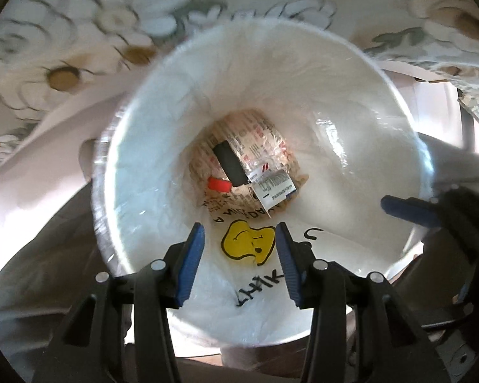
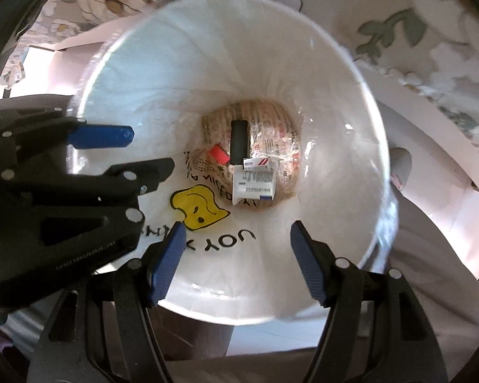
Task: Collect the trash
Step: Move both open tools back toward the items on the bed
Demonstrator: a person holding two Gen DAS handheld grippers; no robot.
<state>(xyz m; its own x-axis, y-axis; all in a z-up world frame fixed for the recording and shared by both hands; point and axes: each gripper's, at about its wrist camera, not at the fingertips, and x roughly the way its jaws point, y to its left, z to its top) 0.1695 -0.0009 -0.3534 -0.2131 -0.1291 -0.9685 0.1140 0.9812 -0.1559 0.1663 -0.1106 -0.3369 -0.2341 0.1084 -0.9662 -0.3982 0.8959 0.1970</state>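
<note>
Trash lies at bottom of bin (image 1: 361, 121), lined with white bag (image 1: 163, 191) with yellow smiley print: black tube (image 1: 230, 164), red cap (image 1: 218, 185), white labelled packet (image 1: 273, 188), printed wrapper beneath. All well below both tools. Left tool (image 1: 239, 239) released, nothing between pads. Right tool (image 2: 238, 237) likewise released, empty; it shows at right edge of left view. Both point steeply down into bin mouth. Wrapper text too small to read. Floral fabric (image 1: 111, 16) around bin blurred.
</note>
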